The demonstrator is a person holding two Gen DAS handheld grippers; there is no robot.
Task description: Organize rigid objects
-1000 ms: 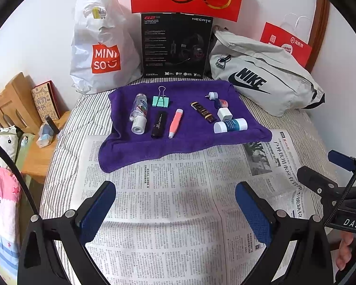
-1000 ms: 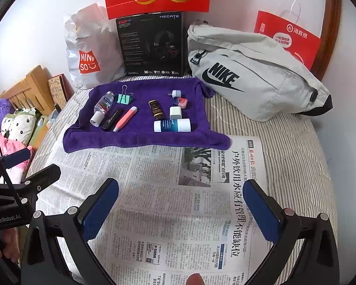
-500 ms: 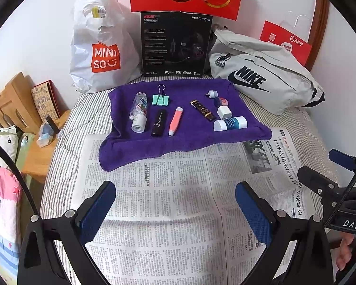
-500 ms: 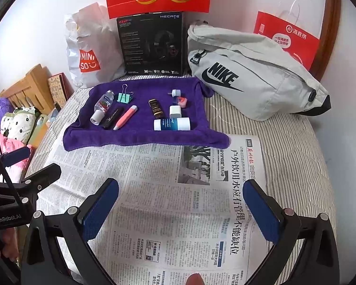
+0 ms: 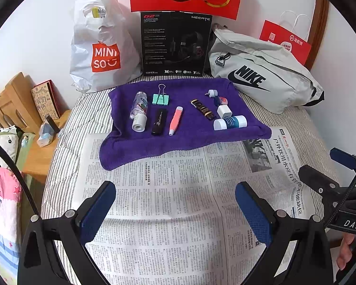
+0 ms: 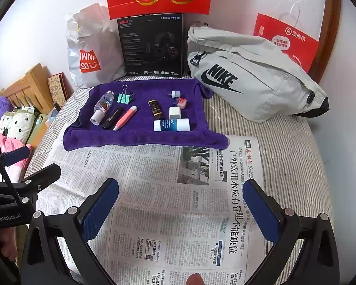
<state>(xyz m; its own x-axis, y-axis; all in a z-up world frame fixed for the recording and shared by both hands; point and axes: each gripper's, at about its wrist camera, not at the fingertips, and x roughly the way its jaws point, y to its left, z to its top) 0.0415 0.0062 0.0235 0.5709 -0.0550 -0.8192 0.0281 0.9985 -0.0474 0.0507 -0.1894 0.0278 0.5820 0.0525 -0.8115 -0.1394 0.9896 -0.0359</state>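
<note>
A purple towel (image 5: 189,140) (image 6: 139,137) lies on the bed and bears several small objects: a clear bottle (image 5: 138,109) (image 6: 102,106), a teal binder clip (image 5: 161,98) (image 6: 124,97), a black tube (image 5: 159,121), a pink pen (image 5: 176,120) (image 6: 125,117), a brown tube (image 5: 202,109), a white cube (image 5: 224,111) and a white-and-blue tube (image 5: 230,122) (image 6: 172,125). My left gripper (image 5: 175,196) is open and empty above the newspaper (image 5: 168,201), short of the towel. My right gripper (image 6: 180,193) is open and empty above the newspaper (image 6: 166,201), to the right.
A Miniso bag (image 5: 101,47), a black headset box (image 5: 175,45), a grey Nike bag (image 5: 265,76) and a red paper bag (image 5: 287,42) stand behind the towel by the wall. A wooden bedside stand (image 5: 23,118) is at the left.
Both views have drifted slightly; the towel and the objects sit a little higher and nearer. Both grippers stay open and empty.
</note>
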